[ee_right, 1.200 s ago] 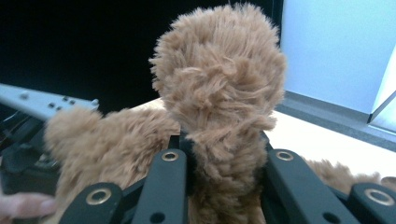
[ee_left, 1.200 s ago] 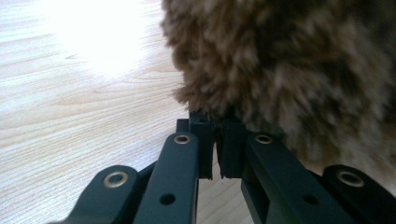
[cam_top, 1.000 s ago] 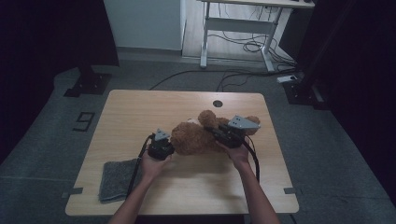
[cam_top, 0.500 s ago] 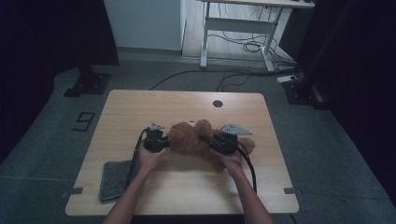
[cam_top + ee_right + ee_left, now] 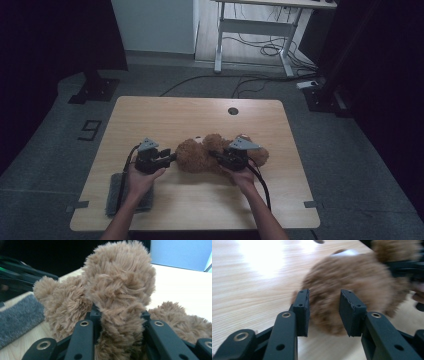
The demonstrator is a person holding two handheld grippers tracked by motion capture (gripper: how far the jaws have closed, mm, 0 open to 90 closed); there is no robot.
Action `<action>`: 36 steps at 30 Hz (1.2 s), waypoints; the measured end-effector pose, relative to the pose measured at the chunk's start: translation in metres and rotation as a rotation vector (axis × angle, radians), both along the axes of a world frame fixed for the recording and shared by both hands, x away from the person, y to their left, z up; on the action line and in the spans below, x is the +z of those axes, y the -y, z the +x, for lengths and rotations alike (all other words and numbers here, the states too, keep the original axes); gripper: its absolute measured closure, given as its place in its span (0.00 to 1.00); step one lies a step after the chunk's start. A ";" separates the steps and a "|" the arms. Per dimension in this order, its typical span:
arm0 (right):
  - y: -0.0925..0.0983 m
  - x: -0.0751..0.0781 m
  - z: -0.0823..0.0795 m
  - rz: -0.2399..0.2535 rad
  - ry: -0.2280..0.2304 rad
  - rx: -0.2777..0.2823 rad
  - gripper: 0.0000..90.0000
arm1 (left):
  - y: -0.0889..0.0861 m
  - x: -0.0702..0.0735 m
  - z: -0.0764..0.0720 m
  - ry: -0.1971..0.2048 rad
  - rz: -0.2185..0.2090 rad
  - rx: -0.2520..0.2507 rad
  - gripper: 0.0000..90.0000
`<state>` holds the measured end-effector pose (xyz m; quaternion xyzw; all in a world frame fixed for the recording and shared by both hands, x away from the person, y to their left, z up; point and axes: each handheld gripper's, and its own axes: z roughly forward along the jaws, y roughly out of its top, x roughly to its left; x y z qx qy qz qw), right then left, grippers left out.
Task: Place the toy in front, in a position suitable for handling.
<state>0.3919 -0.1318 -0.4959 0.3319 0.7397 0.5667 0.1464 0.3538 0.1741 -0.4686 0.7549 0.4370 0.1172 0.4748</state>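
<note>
A brown plush teddy bear (image 5: 196, 156) lies across the middle of the wooden table (image 5: 200, 115). My right gripper (image 5: 217, 157) comes at it from the right and is shut on one furry limb (image 5: 120, 282), which bulges up between the jaws of the right gripper (image 5: 121, 316). My left gripper (image 5: 171, 159) sits just left of the bear. Its jaws have just been opening and stand apart in the left gripper view (image 5: 324, 312), with the blurred bear (image 5: 357, 277) just beyond the pads (image 5: 303, 311) and nothing pressed between them.
A folded grey cloth (image 5: 112, 200) lies at the table's front left corner, under my left forearm; it shows again in the right gripper view (image 5: 20, 315). A round cable hole (image 5: 233, 111) sits near the far edge. Desk legs and cables lie on the floor beyond.
The bear has come down and now lies lower on the table. My left gripper let go of it, opened and drew back to the left. My right hand sank with the bear.
</note>
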 end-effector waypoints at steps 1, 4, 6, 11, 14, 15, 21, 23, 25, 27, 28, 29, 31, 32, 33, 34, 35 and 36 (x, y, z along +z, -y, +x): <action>-0.005 -0.001 -0.002 -0.021 0.009 -0.010 0.76 | 0.002 0.001 -0.002 0.001 -0.011 -0.016 0.64; -0.007 -0.002 -0.003 -0.027 0.010 -0.026 0.76 | 0.010 0.005 -0.005 0.014 -0.013 -0.054 0.63; -0.008 -0.003 -0.002 -0.027 0.011 -0.039 0.77 | 0.015 0.006 -0.004 0.007 -0.008 -0.071 0.60; -0.011 -0.005 -0.002 -0.030 0.013 -0.059 0.77 | 0.028 0.001 -0.003 0.004 0.034 -0.085 0.53; -0.010 -0.006 -0.002 -0.025 0.009 -0.052 0.76 | 0.034 -0.005 -0.001 0.001 0.064 -0.078 0.50; -0.010 -0.005 -0.002 -0.021 0.002 -0.042 0.75 | 0.035 -0.006 0.000 0.004 0.075 -0.069 0.51; -0.005 0.001 -0.008 -0.016 -0.025 -0.025 0.58 | 0.041 -0.010 0.001 0.020 0.124 -0.040 0.53; 0.003 0.009 -0.013 -0.006 -0.025 -0.029 0.47 | 0.041 -0.010 0.000 0.021 0.128 -0.032 0.53; 0.014 0.016 -0.019 -0.007 -0.016 -0.049 0.40 | 0.041 -0.011 0.000 0.023 0.128 -0.034 0.53; 0.034 0.025 -0.025 -0.014 0.003 -0.098 0.34 | 0.041 -0.012 0.000 0.025 0.127 -0.034 0.53; 0.041 0.027 -0.026 -0.017 0.009 -0.116 0.33 | 0.041 -0.012 0.000 0.025 0.129 -0.032 0.52; 0.051 0.029 -0.028 -0.017 0.010 -0.140 0.32 | 0.042 -0.012 0.000 0.022 0.129 -0.029 0.53; 0.069 0.031 -0.029 -0.011 0.002 -0.184 0.29 | 0.042 -0.012 0.000 0.022 0.130 -0.028 0.52; 0.077 0.031 -0.029 -0.010 -0.015 -0.196 0.28 | 0.042 -0.012 -0.001 0.023 0.130 -0.027 0.52; 0.082 0.029 -0.028 -0.017 -0.034 -0.203 0.26 | 0.042 -0.012 -0.001 0.024 0.130 -0.026 0.52; 0.087 0.026 -0.028 -0.030 -0.054 -0.209 0.25 | 0.042 -0.012 -0.002 0.025 0.132 -0.026 0.52; 0.091 0.022 -0.026 -0.041 -0.075 -0.209 0.25 | 0.042 -0.013 -0.002 0.025 0.131 -0.025 0.52; 0.094 0.017 -0.025 -0.044 -0.091 -0.212 0.25 | 0.042 -0.013 -0.003 0.024 0.131 -0.026 0.52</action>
